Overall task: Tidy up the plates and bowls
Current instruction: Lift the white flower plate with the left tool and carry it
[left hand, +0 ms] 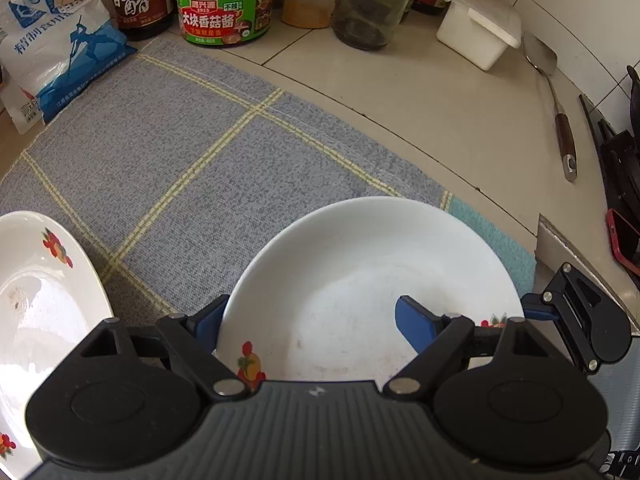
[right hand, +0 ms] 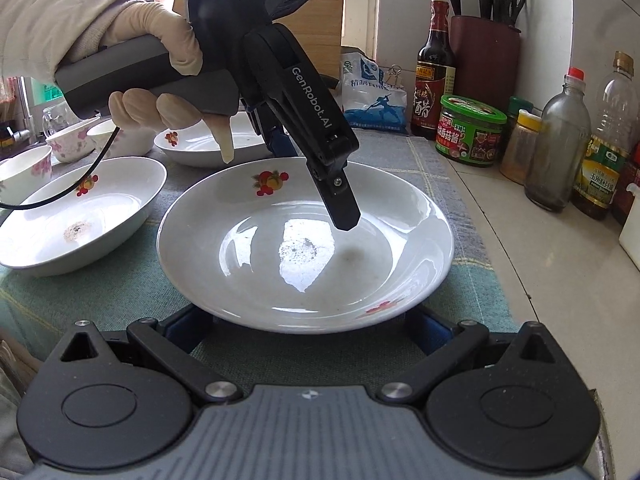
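While the small bowls [right hand: 60, 142] wait at the far left of the counter [right hand: 540, 280], a floral plate [right hand: 80, 216] lies just right of them on the grey checked cloth [left hand: 180, 152], with another plate [right hand: 208, 144] behind it. In the middle sits the plate in play [right hand: 304, 240], a white one with fruit prints on its rim, resting flat on the cloth. The left gripper [right hand: 320, 184], held by a gloved hand [right hand: 160, 60], points steeply down over this plate's far rim; in its own view one blue finger [left hand: 416, 324] hangs inside the dish and the other sits outside the rim, so the rim is straddled but the pads do not look pressed on it — half-wide, apparently placed to pinch the edge for lifting. The right gripper [right hand: 308, 328] sits low at the plate's near edge, its fingers spread to either side under the rim, touching nothing clearly; probably steadying or waiting. Further right stand a green-lidded jar [right hand: 472, 132], sauce bottles [right hand: 434, 72] and a knife block [right hand: 488, 52], well apart from the plates.
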`<state>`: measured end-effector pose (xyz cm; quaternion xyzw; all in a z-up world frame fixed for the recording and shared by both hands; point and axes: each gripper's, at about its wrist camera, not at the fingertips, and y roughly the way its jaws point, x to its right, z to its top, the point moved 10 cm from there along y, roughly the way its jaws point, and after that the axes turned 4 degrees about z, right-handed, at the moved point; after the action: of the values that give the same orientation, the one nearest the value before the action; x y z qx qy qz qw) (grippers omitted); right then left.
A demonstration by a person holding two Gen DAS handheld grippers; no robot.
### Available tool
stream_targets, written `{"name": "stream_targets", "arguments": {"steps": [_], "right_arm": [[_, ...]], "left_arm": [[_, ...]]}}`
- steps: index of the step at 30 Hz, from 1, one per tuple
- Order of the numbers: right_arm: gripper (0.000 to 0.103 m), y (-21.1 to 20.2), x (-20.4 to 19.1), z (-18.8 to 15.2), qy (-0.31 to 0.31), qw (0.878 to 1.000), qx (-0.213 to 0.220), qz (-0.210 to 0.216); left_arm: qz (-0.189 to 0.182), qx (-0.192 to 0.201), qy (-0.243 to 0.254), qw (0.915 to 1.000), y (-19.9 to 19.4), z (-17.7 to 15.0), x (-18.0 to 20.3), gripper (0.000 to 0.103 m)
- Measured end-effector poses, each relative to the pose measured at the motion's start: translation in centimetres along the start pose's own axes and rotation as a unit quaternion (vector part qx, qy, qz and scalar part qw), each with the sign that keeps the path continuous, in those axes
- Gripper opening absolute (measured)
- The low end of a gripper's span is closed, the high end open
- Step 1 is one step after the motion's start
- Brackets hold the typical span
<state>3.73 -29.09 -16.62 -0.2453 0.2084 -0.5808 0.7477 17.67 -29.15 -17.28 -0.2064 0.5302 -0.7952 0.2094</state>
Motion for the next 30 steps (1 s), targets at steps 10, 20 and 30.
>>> {"name": "stream_targets", "arguments": {"steps": [10,20,30], "right_arm": [[0.103,0.3,-0.1,0.4,-0.016,1.000,-0.019,0.012],[0.103,0.4,0.0,0.7,-0.024,0.999,-0.043,0.007],[0.103,0.5,1.7,3.0,-0.034,0.998,-0.044,0.015]], "left_arm": [[-0.004,-0.004,0.022,0.9997,0.0,-0.2,0.2,0.086],[-0.014,0.004,0.018,0.9997,-0.7,-0.2,0.5,0.087],[-0.012,0.035,-0.008,0.9993,-1.6,1.8,-0.5,0.087]]}}
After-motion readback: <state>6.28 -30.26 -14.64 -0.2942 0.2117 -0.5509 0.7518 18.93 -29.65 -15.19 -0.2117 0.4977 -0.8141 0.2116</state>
